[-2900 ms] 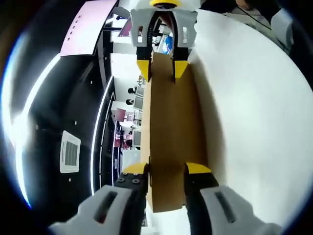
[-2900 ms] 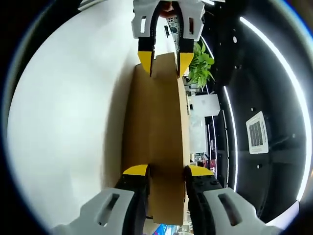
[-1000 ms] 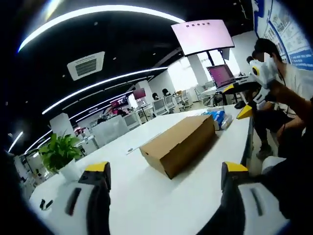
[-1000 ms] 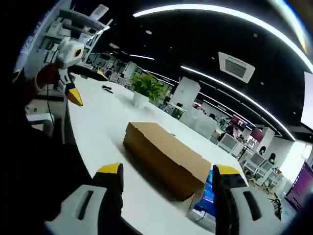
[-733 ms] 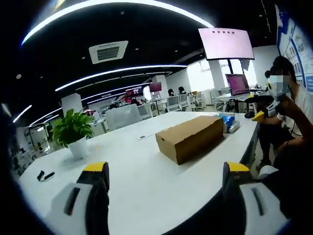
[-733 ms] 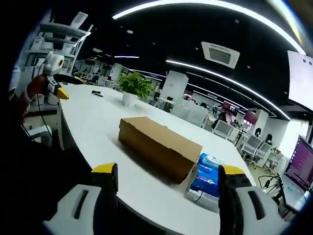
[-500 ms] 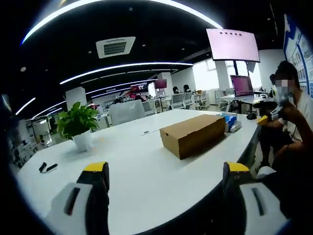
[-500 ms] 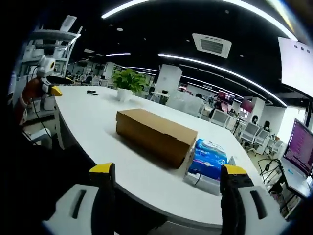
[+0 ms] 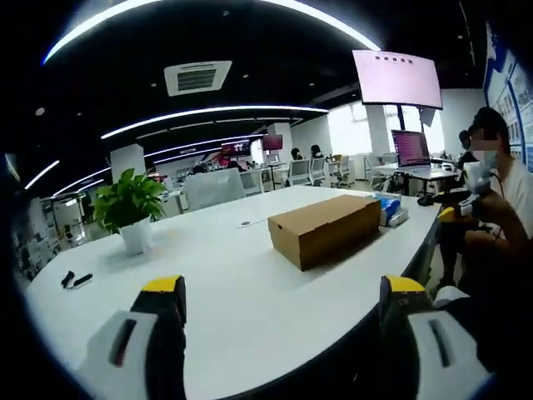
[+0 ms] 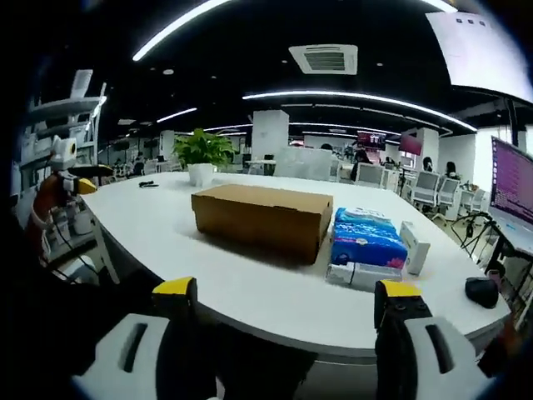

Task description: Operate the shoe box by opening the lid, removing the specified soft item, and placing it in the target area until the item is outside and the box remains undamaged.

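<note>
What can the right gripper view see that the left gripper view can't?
The right gripper view alone gives a clear look at the blue tissue pack, the small white box next to it, and a dark mouse. The left gripper view alone has the big pink screen overhead. Both show the closed shoe box on the white table, the potted plant, and open jaws.

Open-plan office, dark ceiling point(image 9: 250, 42) across upper frame with curved light strips point(image 9: 208, 112) and square air vent point(image 9: 198, 77). Pink wall screen point(image 9: 397, 79) upper right. White tabletop point(image 9: 241, 292) filling lower centre; potted plant point(image 9: 129, 208) at left. Rows of desks and chairs point(image 10: 433, 196) at right in right gripper view, shelving point(image 10: 67, 125) far left.
</note>
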The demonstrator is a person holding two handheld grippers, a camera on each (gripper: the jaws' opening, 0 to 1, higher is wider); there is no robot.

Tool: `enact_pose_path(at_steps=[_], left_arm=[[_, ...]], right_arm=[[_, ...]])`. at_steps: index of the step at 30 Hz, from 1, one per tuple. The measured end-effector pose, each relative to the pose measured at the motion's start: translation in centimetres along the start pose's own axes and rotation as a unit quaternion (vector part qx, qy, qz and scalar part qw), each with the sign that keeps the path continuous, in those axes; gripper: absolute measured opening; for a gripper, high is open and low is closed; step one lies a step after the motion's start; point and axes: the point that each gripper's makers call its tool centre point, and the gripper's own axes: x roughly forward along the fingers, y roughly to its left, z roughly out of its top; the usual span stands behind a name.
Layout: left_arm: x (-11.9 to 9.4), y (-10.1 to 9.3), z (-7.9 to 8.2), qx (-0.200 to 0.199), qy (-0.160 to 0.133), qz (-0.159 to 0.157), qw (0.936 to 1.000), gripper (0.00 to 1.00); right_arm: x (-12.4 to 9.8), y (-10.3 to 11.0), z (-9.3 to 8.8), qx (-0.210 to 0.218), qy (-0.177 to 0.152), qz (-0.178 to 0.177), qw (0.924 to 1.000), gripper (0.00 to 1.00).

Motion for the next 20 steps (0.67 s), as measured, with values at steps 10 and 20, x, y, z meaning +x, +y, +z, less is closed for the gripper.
enact_pose_path(at_steps=[10,20], left_arm=[[-0.34,0.05,0.06,-0.007,-0.003,-0.005,1.0000,0.99],[-0.18,-0.33,-0.50,-0.013,0.006,-0.009,0.9999,0.99]], right_arm=[[0.37,1.01,0.05,0.001,0.009,0.012,0.9999,0.89],[0.03,0.26,-0.41,0.016,0.009,0.005,0.9998,0.88]])
